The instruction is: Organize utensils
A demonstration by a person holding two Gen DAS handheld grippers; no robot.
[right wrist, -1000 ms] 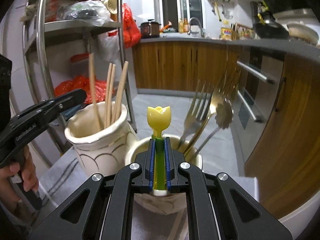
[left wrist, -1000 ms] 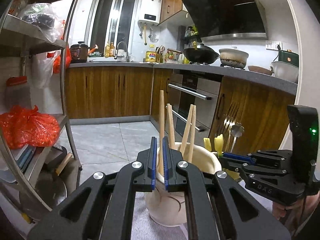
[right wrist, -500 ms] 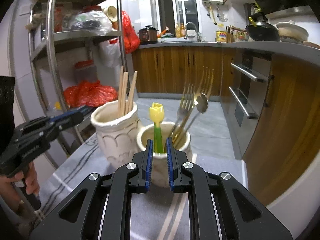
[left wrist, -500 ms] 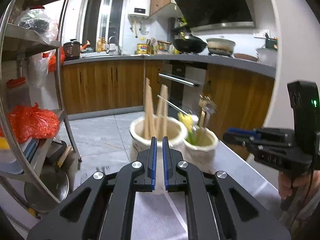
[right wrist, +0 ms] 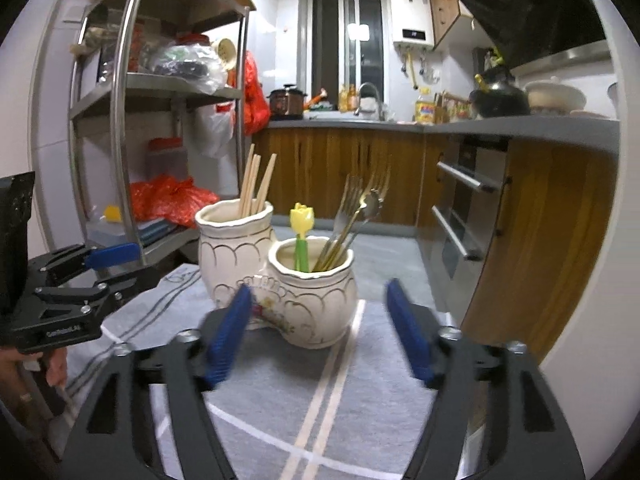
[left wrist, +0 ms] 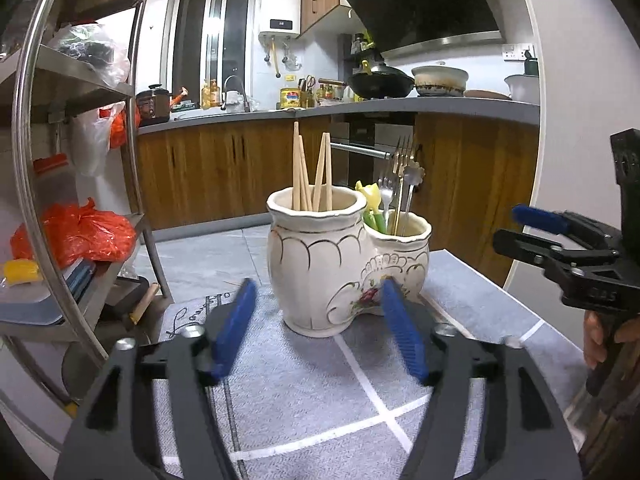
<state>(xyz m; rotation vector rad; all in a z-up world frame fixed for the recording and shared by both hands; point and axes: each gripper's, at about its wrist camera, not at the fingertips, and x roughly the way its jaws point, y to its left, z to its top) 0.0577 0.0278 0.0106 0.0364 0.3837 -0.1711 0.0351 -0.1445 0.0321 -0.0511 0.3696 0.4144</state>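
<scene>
A cream two-part ceramic holder (left wrist: 320, 264) stands on a grey cloth (left wrist: 304, 392). Its tall part holds several wooden chopsticks (left wrist: 310, 172). Its low part (right wrist: 312, 296) holds a yellow tulip-topped green utensil (right wrist: 302, 236), forks and a spoon (right wrist: 352, 216). My left gripper (left wrist: 318, 332) is open and empty, a little in front of the holder. My right gripper (right wrist: 318, 328) is open and empty, also in front of it. Each gripper shows at the edge of the other's view: the right gripper (left wrist: 568, 240) and the left gripper (right wrist: 92, 268).
A metal shelf rack (left wrist: 60, 184) with red bags stands at the left. Wooden kitchen cabinets (left wrist: 208, 176) and an oven (right wrist: 464, 216) lie beyond the table's far edge. A white wall (left wrist: 576, 168) is close on the right.
Both grippers have drawn back from the holder and opened wide. The right gripper let go of the tulip utensil, which now stands in the low part. The chopsticks stand in the tall part.
</scene>
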